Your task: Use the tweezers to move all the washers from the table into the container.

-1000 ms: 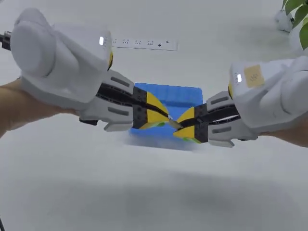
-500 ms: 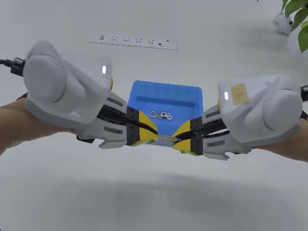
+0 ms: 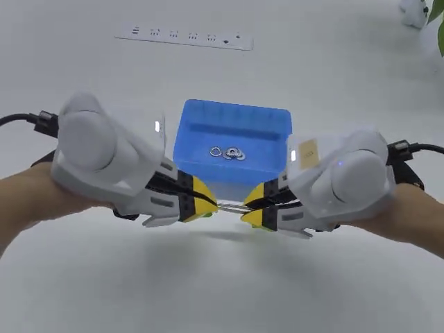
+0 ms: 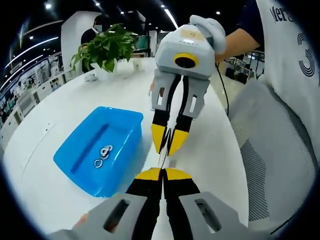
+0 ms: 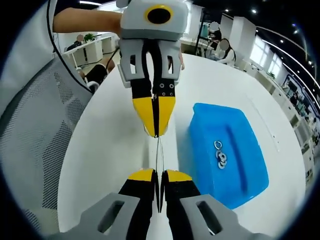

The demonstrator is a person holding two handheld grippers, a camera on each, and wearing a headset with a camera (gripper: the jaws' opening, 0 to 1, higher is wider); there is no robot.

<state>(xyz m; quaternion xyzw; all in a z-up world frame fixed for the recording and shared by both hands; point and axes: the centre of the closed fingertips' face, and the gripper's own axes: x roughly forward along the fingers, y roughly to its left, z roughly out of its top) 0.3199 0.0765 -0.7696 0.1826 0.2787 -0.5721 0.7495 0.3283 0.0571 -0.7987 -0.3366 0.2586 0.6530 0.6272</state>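
Observation:
Slim metal tweezers (image 3: 229,206) bridge the gap between my two grippers, just in front of the near wall of the blue container (image 3: 236,112). My left gripper (image 3: 208,203) is shut on one end and my right gripper (image 3: 250,209) is shut on the other end. Several washers (image 3: 227,152) lie together on the container's floor. In the left gripper view the tweezers (image 4: 162,159) run from my own jaws to the right gripper (image 4: 169,146), with the container (image 4: 125,131) and washers (image 4: 103,154) off to the left. The right gripper view shows the tweezers (image 5: 159,152), left gripper (image 5: 156,131), container (image 5: 246,172) and washers (image 5: 220,155).
A white power strip (image 3: 184,38) lies at the far side of the white table. A potted plant (image 4: 102,47) stands on the table past the container. A mesh office chair (image 4: 260,165) is beside the person. Cables trail from both grippers.
Both grippers, still holding the tweezers between them, have come back from above the container to just in front of its near wall. The washers inside it have come into sight.

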